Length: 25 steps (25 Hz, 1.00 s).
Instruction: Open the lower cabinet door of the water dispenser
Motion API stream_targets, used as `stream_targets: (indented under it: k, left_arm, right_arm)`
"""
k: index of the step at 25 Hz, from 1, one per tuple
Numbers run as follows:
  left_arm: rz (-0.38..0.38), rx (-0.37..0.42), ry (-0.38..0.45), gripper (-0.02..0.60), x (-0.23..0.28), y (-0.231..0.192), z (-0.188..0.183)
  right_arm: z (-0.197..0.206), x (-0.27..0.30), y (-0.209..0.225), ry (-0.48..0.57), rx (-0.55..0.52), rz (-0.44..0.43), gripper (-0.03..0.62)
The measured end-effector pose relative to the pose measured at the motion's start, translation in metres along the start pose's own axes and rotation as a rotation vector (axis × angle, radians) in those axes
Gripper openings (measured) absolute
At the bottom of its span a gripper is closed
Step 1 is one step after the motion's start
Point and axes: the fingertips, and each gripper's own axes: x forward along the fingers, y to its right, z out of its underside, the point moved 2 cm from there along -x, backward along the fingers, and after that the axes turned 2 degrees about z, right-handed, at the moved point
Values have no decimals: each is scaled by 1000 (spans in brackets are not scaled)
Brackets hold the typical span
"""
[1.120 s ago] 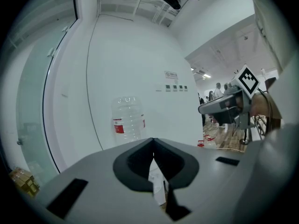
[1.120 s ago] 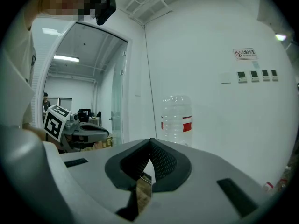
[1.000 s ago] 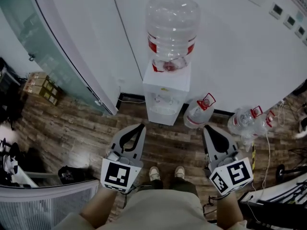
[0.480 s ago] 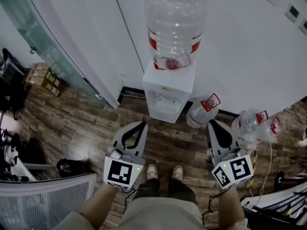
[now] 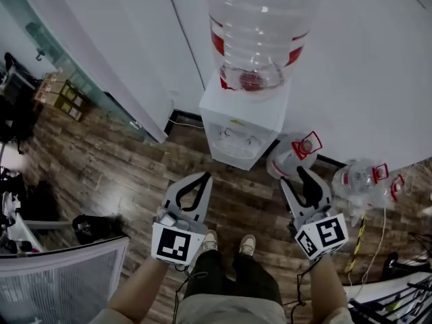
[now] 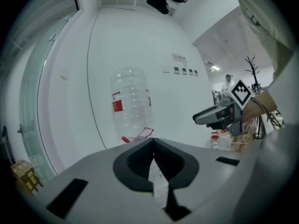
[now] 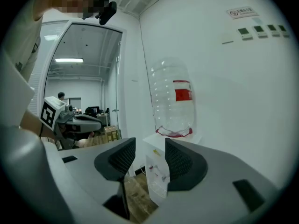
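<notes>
1. The white water dispenser [image 5: 241, 120] stands on the wooden floor [image 5: 115, 174] against the white wall, straight ahead of the person. From the head view its lower front is steeply foreshortened, so the cabinet door cannot be made out there.
2. A large clear bottle [image 5: 260, 25] with a red label sits inverted on top of it.
3. The right gripper [image 5: 297, 179] is held short of the dispenser, not touching it. Its jaws are spread and have just been opening, with nothing between them. The dispenser's front shows beyond the gap in the right gripper view.
4. The left gripper [image 5: 202, 178] is level with it at the left, jaws pressed together and empty.
5. Two spare bottles [image 5: 291, 155] lie right of the dispenser, and the person's shoes [image 5: 210, 241] are between the grippers.
</notes>
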Motion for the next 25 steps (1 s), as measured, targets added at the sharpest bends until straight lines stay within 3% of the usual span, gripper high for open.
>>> stream_targets:
  k: [7, 14, 25]
  left_arm:
    - [-38, -30, -26, 6, 38, -6, 88]
    - [-37, -159, -45, 6, 77, -8, 188]
    - [14, -148, -26, 6, 141, 4, 312]
  right_arm:
    - [100, 66, 20, -68, 14, -47, 285]
    - [207, 120, 49, -119, 48, -4, 331]
    - [351, 185, 77, -168, 71, 22, 348]
